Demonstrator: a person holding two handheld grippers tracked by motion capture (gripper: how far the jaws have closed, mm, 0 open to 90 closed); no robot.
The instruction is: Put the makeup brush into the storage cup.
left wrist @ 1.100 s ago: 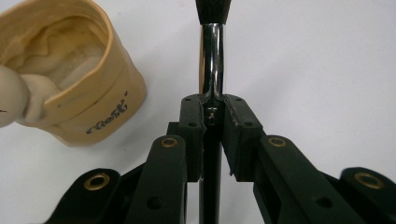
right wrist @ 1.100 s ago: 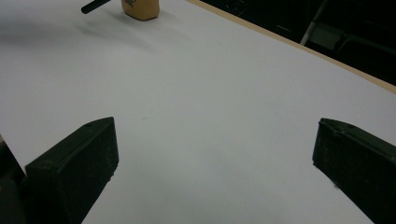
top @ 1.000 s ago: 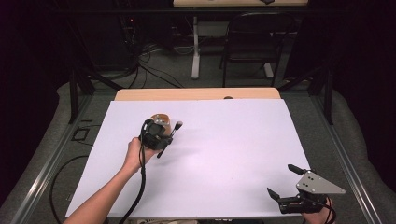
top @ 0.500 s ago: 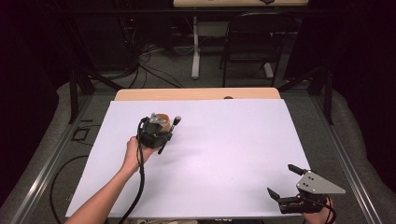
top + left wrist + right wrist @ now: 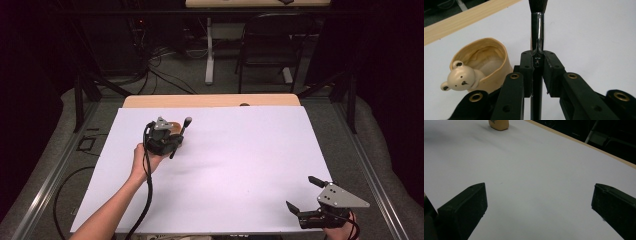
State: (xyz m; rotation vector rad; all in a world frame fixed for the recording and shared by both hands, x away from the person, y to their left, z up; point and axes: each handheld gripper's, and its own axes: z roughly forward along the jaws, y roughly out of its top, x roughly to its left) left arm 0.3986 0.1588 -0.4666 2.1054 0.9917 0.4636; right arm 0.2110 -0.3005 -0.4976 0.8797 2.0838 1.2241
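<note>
My left gripper (image 5: 172, 142) (image 5: 537, 63) is shut on a black brush (image 5: 537, 32) with a shiny metal ferrule, its dark bristles (image 5: 188, 120) pointing away from me. Just left of the brush stands a tan cup with a small bear figure on its rim (image 5: 484, 65) (image 5: 173, 126), mostly hidden behind the gripper in the high view. The brush is beside the cup, outside it. My right gripper (image 5: 306, 196) (image 5: 539, 202) rests at the near right corner of the white sheet, jaws wide open and empty. The cup (image 5: 498, 124) appears far off in the right gripper view.
A white sheet (image 5: 240, 160) covers the table, with a strip of bare wood (image 5: 210, 101) along the far edge. A chair (image 5: 270, 45) and cables sit on the floor beyond. A cable (image 5: 147, 195) trails from my left gripper along the forearm.
My left gripper with the brush has shifted slightly left and toward the far side, next to the cup. The right gripper has not moved.
</note>
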